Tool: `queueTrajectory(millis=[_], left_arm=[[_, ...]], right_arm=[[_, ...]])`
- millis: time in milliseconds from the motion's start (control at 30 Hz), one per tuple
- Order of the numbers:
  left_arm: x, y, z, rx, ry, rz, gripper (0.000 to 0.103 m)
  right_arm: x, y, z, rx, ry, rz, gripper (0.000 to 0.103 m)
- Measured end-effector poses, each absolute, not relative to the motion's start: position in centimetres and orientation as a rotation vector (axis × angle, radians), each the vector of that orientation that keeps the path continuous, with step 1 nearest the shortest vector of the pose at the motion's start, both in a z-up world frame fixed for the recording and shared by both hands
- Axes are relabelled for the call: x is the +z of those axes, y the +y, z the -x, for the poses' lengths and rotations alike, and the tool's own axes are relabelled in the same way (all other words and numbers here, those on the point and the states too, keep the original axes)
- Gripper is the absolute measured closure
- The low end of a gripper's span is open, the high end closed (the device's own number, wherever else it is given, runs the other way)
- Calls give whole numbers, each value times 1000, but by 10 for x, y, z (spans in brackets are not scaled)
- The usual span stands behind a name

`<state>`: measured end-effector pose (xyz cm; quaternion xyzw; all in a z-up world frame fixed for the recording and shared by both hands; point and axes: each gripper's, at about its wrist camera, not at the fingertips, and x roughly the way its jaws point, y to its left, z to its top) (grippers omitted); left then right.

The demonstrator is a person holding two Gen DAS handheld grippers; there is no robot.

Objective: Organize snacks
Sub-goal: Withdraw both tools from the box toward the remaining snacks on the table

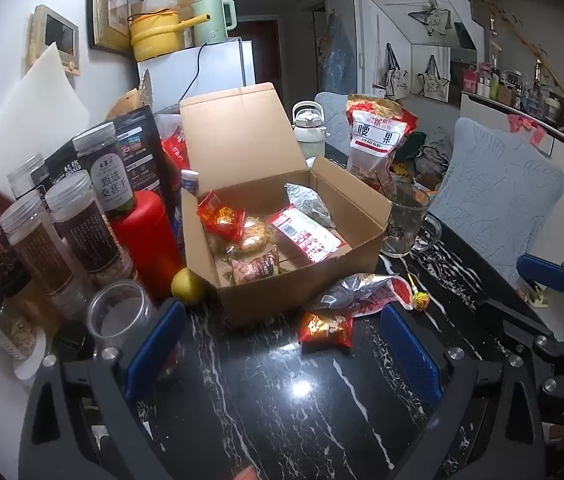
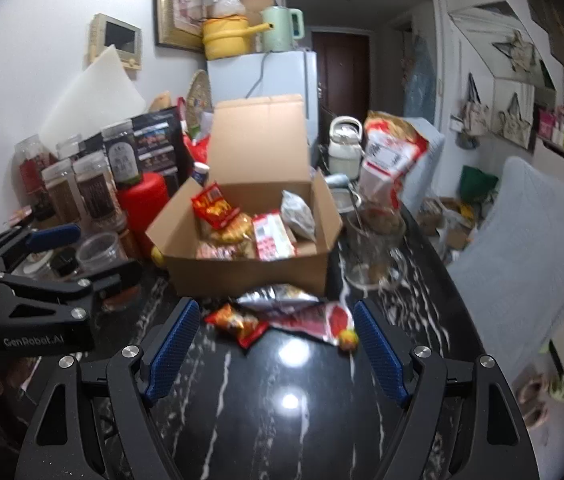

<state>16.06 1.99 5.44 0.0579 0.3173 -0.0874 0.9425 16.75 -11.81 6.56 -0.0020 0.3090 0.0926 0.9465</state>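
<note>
Blk marble table (image 1: 282,412): box (image 1: 305,288), jars (image 1: 82,220), snack pkts (image 1: 325,328).

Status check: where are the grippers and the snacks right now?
Left gripper and right gripper open, empty. Cardboard box open, part filled. Small red packet, silver-red bag loose in front. Nothing blocking.

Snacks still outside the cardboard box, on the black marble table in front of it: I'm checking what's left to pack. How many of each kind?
Small red-and-gold snack packet: 1
Silver-and-red foil bag: 1
Lollipop: 1
Total: 3
</note>
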Motion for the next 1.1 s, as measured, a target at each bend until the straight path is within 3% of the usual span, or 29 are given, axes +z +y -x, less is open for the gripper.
queueTrajectory(millis=[1100], left_arm=[[-62,-13,-228,-269,893,-16,3]], right_arm=[[-34,-172,-209,139,823,-86,23]])
